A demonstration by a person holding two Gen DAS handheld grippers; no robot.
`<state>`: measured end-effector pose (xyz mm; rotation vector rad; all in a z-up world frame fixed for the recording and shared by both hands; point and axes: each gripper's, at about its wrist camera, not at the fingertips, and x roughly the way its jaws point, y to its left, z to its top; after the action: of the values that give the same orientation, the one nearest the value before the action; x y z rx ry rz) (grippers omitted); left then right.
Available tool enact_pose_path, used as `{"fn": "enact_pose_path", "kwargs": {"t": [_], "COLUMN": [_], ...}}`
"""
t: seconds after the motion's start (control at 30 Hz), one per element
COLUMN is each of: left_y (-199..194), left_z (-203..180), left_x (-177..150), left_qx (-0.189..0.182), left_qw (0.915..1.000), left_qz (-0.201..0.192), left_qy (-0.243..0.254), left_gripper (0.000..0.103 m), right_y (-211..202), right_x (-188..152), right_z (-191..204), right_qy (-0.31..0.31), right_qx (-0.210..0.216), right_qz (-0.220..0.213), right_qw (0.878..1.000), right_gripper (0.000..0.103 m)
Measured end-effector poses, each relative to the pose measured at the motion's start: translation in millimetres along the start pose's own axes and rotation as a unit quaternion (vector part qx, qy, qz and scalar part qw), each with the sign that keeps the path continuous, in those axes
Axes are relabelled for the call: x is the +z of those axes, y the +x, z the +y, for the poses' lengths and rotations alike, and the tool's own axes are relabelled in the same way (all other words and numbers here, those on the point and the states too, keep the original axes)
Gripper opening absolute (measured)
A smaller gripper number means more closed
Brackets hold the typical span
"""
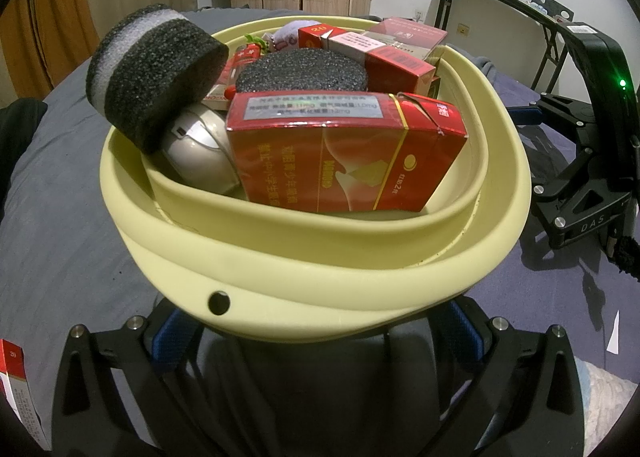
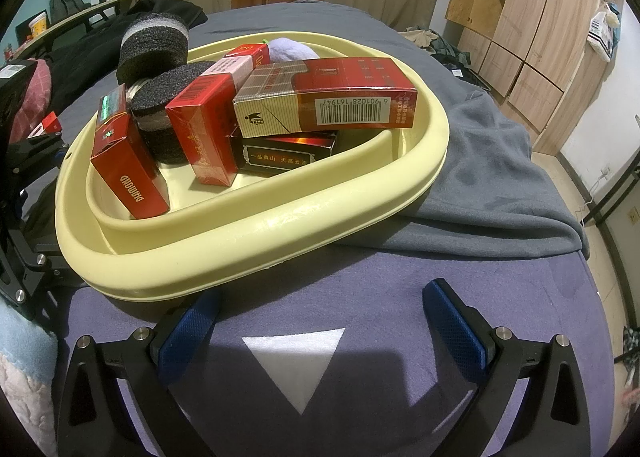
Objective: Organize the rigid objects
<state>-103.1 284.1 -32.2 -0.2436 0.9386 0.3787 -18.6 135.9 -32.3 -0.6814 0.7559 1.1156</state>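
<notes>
Cream collapsible basin point(image 2: 256, 233) sits on a bed covered with a purple sheet point(image 2: 400, 285) and a grey blanket point(image 2: 492, 177), crowded with rigid objects. Red cigarette packs point(image 2: 128, 173) stand and lean inside it; a tan-and-red pack point(image 2: 332, 97) lies across the top of a dark box point(image 2: 288, 151). Two black foam discs point(image 2: 160, 125) sit toward the far left, one propped on the rim point(image 1: 156, 77), with a silver computer mouse point(image 1: 200, 153) below it.

Right gripper point(image 2: 320, 321) hovers just near of the basin, jaws apart and empty, above a white paper triangle point(image 2: 296, 365). Left gripper point(image 1: 316, 337) is pressed against the basin's near wall; its blue pads point(image 1: 172, 341) sit under the rim, and whether they clamp it I cannot tell.
</notes>
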Motion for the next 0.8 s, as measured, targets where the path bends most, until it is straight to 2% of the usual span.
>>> {"fn": "enact_pose_path", "kwargs": {"t": [0.8], "left_y": [-1.9], "left_z": [2.2], "left_x": [-2.2], "left_qx": [0.001], "left_qw": [1.0000], "left_qz": [-0.001], "left_qy": [0.001], "left_gripper": [0.103], "right_y": [0.1], "right_x": [0.0], "right_z": [0.3], "right_qy": [0.000], "right_qx": [0.001], "right_qz": [0.000], "right_qw": [1.000], "right_gripper": [0.103]}}
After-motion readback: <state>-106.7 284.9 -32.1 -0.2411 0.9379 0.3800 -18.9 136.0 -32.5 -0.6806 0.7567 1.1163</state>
